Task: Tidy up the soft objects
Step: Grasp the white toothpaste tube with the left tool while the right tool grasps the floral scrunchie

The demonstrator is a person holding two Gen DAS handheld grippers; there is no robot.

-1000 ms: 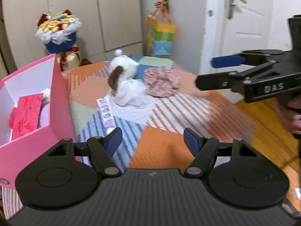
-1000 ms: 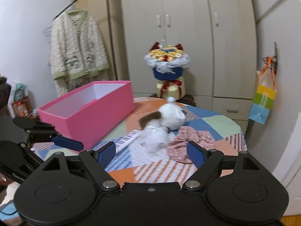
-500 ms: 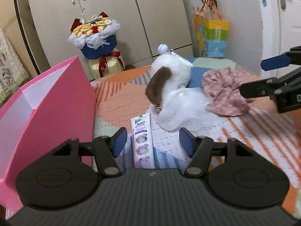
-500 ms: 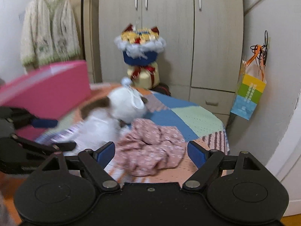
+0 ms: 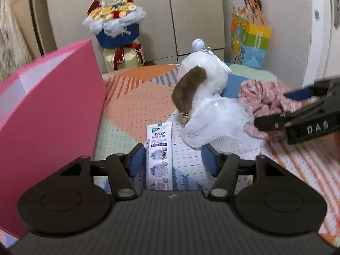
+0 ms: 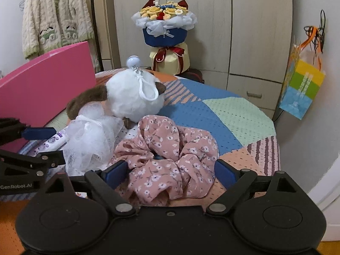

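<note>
A white plush toy with brown ears [image 5: 204, 78] [image 6: 133, 99] lies on the patterned table, with a white mesh puff [image 5: 216, 116] [image 6: 89, 140] in front of it. A pink floral scrunchie [image 6: 170, 159] [image 5: 265, 104] lies to its right. A toothpaste tube [image 5: 159, 155] [image 6: 53, 142] lies near the pink box [image 5: 42, 127] [image 6: 44, 93]. My left gripper [image 5: 173, 163] is open, its fingers either side of the tube. My right gripper [image 6: 171, 172] is open around the scrunchie, which lies between its fingers.
A flower bouquet [image 6: 165, 34] stands behind the table by the wardrobe. A colourful gift bag [image 6: 301, 89] hangs on the right wall. A knit cardigan [image 6: 55, 17] hangs at the left. The table's patterned cloth [image 6: 229, 116] ends at its right edge.
Both grippers have moved forward and down towards the table. The left now straddles the toothpaste tube; the right has closed in over the scrunchie. Both stay open.
</note>
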